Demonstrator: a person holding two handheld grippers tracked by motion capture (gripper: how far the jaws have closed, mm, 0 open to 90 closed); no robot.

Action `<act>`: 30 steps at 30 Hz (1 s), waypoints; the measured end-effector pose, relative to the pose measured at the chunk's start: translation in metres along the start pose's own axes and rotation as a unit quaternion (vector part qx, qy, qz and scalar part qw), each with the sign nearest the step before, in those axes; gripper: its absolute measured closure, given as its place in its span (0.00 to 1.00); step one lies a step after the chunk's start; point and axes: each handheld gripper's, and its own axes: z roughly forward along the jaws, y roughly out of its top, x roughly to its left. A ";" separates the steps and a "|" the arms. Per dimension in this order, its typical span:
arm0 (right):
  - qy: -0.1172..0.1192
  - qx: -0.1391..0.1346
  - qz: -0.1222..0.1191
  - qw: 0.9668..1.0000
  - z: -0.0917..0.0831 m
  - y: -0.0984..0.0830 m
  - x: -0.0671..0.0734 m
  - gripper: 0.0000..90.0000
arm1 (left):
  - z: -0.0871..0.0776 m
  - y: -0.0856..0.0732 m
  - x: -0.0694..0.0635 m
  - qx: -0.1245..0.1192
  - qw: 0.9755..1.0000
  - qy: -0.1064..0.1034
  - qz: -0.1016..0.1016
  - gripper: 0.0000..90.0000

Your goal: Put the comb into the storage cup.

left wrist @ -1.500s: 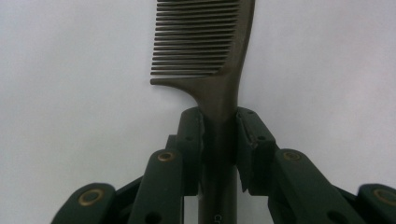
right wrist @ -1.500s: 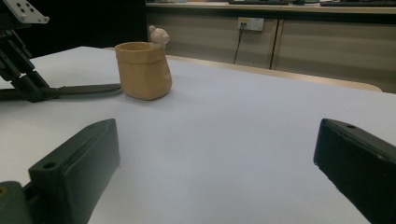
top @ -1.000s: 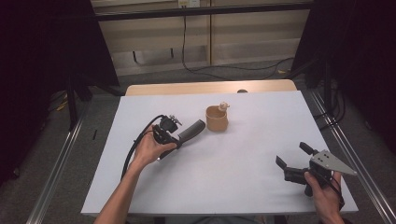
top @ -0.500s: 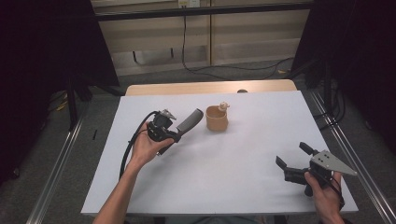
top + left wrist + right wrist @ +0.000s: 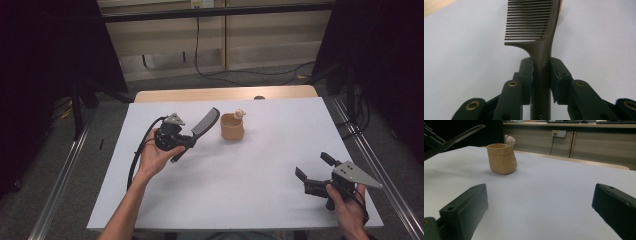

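Comb (image 5: pixel 205 122) held nr tan pot (image 5: pixel 232 128)

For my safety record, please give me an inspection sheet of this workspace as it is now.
Surface: white table, flat, no spills seen.
Job's things: dark comb held by its handle, lifted; tan cup with a small figure on its rim, upright.
Clutter: nothing seen.
Grippers: left gripper shut on the comb, fingers pressing both sides; right gripper open, nothing between.
Cables: black cable trailing from the left gripper; wall cable.
Surroundings: dark curtains, metal frame rails.
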 end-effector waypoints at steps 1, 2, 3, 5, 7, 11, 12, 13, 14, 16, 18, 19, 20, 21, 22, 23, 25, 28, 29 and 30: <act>0.000 0.000 -0.001 1.000 0.000 0.000 0.000 0.00 | -0.001 0.000 0.000 -0.006 1.000 0.003 0.001 0.81; 0.000 0.000 -0.002 1.000 0.000 0.000 0.000 0.00 | -0.002 -0.001 -0.001 -0.013 1.000 0.002 0.002 0.81; -0.001 -0.001 -0.002 1.000 0.000 0.000 0.000 0.00 | -0.002 -0.001 0.000 -0.020 1.000 0.001 0.005 0.81; 0.000 -0.001 -0.002 1.000 0.000 0.000 0.000 0.00 | -0.003 -0.002 0.000 -0.029 1.000 0.001 0.006 0.81; 0.001 0.000 0.000 1.000 0.000 0.000 0.000 0.00 | -0.004 -0.003 0.003 -0.038 0.999 0.001 0.001 0.81; 0.000 -0.001 0.000 1.000 0.000 0.000 0.000 0.00 | -0.008 -0.005 0.007 -0.075 0.997 0.002 -0.019 0.81; 0.000 -0.002 0.000 1.000 0.000 0.000 0.000 0.00 | -0.008 -0.005 0.007 -0.086 0.996 0.008 -0.022 0.81; 0.000 -0.002 0.000 1.000 0.000 0.000 0.000 0.00 | -0.008 -0.005 0.007 -0.086 0.996 0.008 -0.022 0.81; 0.000 -0.001 0.000 1.000 0.000 0.000 0.000 0.00 | -0.008 -0.005 0.007 -0.090 0.996 0.008 -0.026 0.81; 0.001 -0.002 0.000 1.000 0.000 0.000 0.000 0.00 | -0.007 -0.005 0.006 -0.099 0.995 0.010 -0.026 0.81; 0.000 -0.002 -0.001 1.000 0.000 0.000 0.000 0.00 | -0.008 -0.004 0.004 -0.115 0.993 0.009 -0.026 0.81; 0.000 -0.002 -0.001 1.000 0.000 0.000 0.000 0.00 | -0.008 -0.004 0.004 -0.115 0.993 0.009 -0.026 0.81; 0.001 -0.003 0.000 1.000 0.000 0.000 0.000 0.00 | -0.009 -0.004 0.004 -0.120 0.993 0.010 -0.022 0.81; 0.001 -0.003 -0.001 1.000 0.000 0.000 0.000 0.00 | -0.010 -0.002 0.002 -0.134 0.991 0.010 -0.022 0.81; 0.001 -0.003 -0.001 1.000 0.000 0.000 0.000 0.00 | -0.010 -0.002 0.002 -0.134 0.991 0.010 -0.022 0.81; 0.001 -0.003 -0.001 1.000 0.000 0.000 0.000 0.00 | -0.010 -0.002 0.002 -0.139 0.990 0.009 -0.022 0.81; 0.001 -0.004 0.000 1.000 0.000 0.000 0.000 0.00 | -0.012 -0.001 0.002 -0.156 0.988 0.012 -0.013 0.81; 0.001 -0.004 -0.001 1.000 0.000 0.000 0.000 0.00 | -0.013 0.000 0.001 -0.171 0.985 0.014 -0.016 0.81; 0.001 -0.005 0.000 1.000 0.000 0.000 0.000 0.00 | -0.015 0.000 0.002 -0.177 0.984 0.014 -0.016 0.81; 0.001 -0.005 0.000 1.000 0.000 0.000 0.000 0.00 | -0.015 0.000 0.002 -0.177 0.984 0.014 -0.016 0.81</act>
